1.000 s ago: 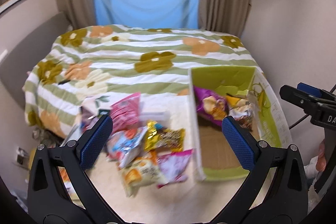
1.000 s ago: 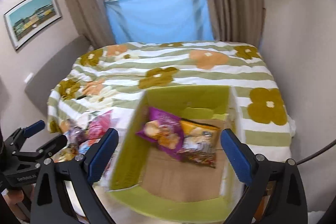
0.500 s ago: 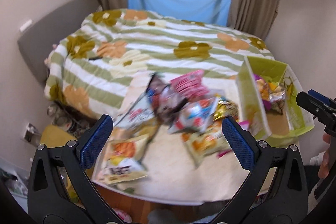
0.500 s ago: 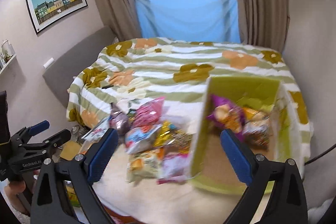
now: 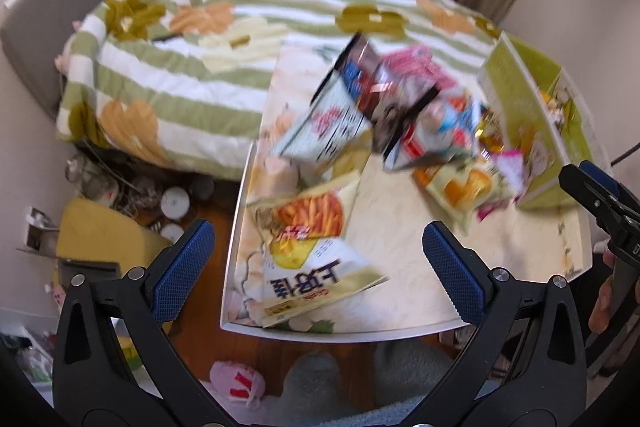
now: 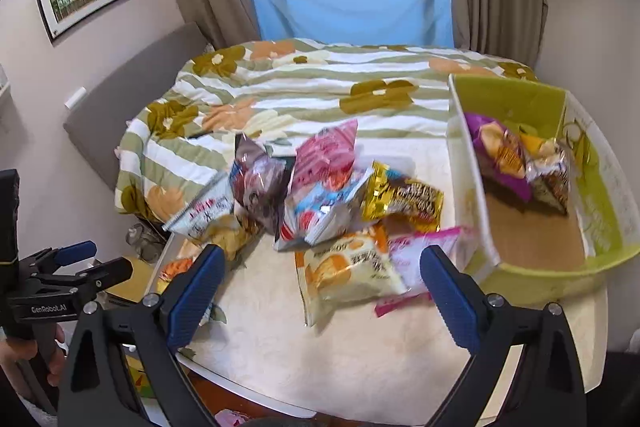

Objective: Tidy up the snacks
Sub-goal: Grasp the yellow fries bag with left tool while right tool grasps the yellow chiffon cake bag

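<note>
Left gripper (image 5: 318, 255) wide open, holds nothing, above fries bag (image 5: 310, 247). Bag near table (image 5: 400, 331) edge; bad grab could knock it off.

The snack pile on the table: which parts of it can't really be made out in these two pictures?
- Left wrist view: the middle bags are smeared by motion blur; their print is unreadable.
- Left wrist view: the green box is seen edge-on, so its wall hides most of what is inside.
- Right wrist view: the fries bag is mostly hidden behind the right hand-held gripper.
- Right wrist view: the pink packet is partly under neighbouring bags.
</note>
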Motion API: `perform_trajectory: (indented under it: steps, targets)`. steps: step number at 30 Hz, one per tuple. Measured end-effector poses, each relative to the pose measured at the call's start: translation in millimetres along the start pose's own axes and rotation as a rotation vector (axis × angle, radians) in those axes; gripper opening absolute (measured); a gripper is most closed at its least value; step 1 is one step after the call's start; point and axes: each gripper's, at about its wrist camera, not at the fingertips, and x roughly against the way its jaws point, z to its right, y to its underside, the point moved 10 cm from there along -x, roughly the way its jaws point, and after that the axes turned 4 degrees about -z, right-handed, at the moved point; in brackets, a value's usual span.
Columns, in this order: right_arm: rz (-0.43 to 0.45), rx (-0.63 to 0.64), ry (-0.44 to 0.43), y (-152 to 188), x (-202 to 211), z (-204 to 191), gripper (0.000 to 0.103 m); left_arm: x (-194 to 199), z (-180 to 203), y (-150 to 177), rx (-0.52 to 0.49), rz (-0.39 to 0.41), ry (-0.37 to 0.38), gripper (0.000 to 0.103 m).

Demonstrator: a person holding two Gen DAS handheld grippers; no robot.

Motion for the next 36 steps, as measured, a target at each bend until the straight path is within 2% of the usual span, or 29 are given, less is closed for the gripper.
perform_trajectory:
  steps: [6,13,15,16,21,30,36]
  targets:
    - [-0.04,0.046,0.047,19,-29,-5,0.097,-47,-8,14,0.041,-0.081,0.042,0.102]
    - [-0.097,0.099,0.065,33,-64,-1,0.097,-93,-5,23,0.064,-0.145,0.024,0.092]
    - [-0.114,0.108,0.062,36,-75,0,0.097,-104,-5,25,0.07,-0.164,0.007,0.081]
    - [-0.119,0.114,0.058,36,-79,1,0.097,-109,-4,27,0.077,-0.176,0.009,0.079]
    - [-0.146,0.158,0.071,39,-98,5,0.097,-118,-2,28,0.062,-0.201,-0.007,0.07]
    - [-0.19,0.255,0.108,39,-123,12,0.097,-113,5,30,0.019,-0.2,-0.033,0.06]
    - [-0.223,0.276,0.088,37,-141,15,0.097,-106,14,31,0.004,-0.187,-0.017,0.058]
